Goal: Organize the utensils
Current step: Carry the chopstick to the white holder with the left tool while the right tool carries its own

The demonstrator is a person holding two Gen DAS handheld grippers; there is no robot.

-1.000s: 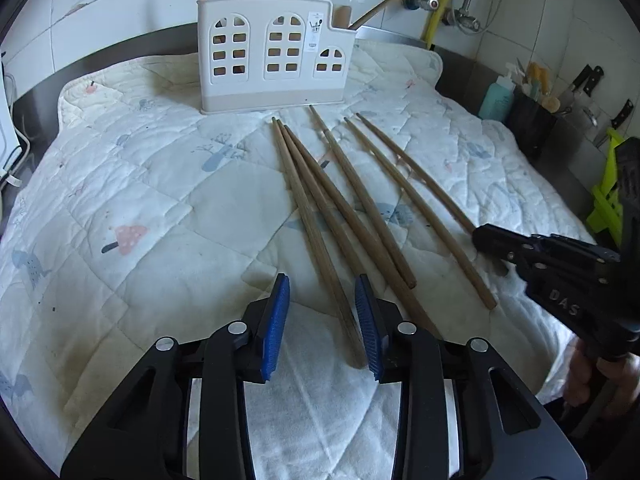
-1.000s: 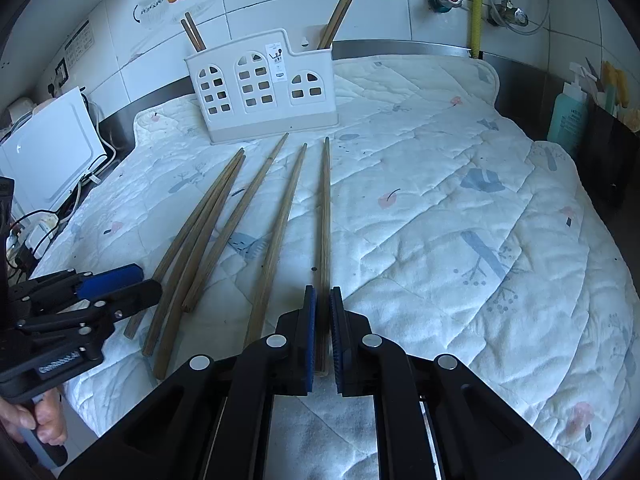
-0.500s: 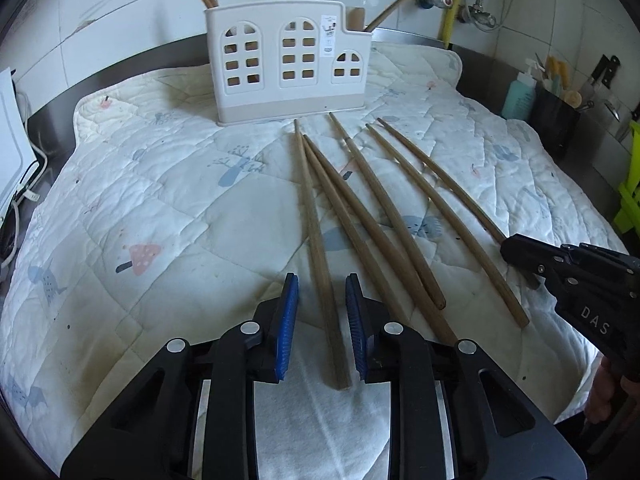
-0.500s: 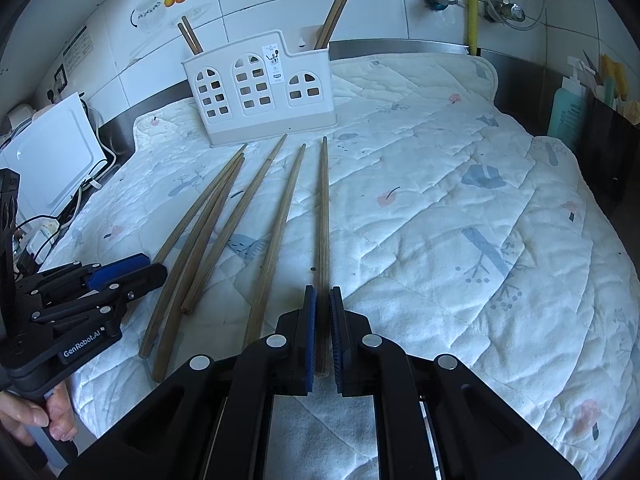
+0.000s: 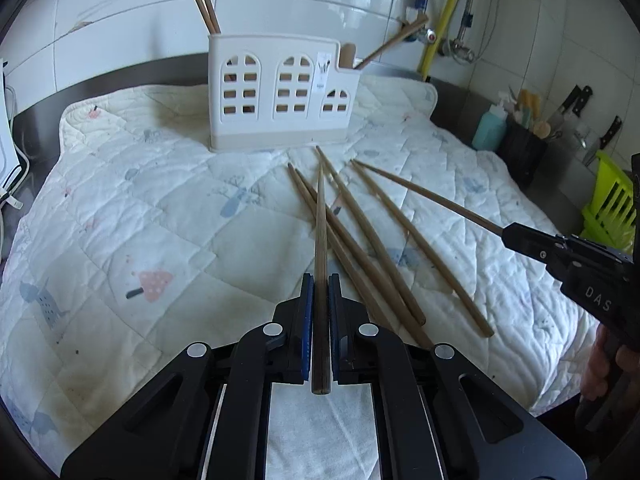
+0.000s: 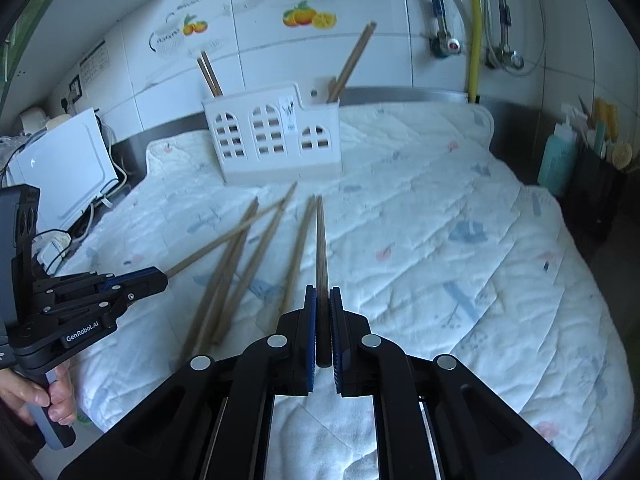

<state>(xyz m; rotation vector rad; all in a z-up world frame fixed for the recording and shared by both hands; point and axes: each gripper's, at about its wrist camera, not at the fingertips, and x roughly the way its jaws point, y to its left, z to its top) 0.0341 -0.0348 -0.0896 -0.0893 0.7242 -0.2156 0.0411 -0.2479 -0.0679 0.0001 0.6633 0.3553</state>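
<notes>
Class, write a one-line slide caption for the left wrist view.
Left gripper clamps one wooden chopstick above the quilted mat, facing the white utensil holder.

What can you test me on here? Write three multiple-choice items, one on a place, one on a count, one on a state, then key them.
1. Where does the utensil holder stand?
A. at the quilt's far end, beyond the loose chopsticks
B. on the floor
C. inside a sink

2. How many standing chopsticks rise from the holder's taller end?
A. none
B. two
C. five

3. The left gripper is:
A. wide open
B. shut on nothing
C. shut on the held chopstick

1 A: it sits behind the chopstick tips.
2 B: two stick up there.
3 C: both pads press it.
</notes>
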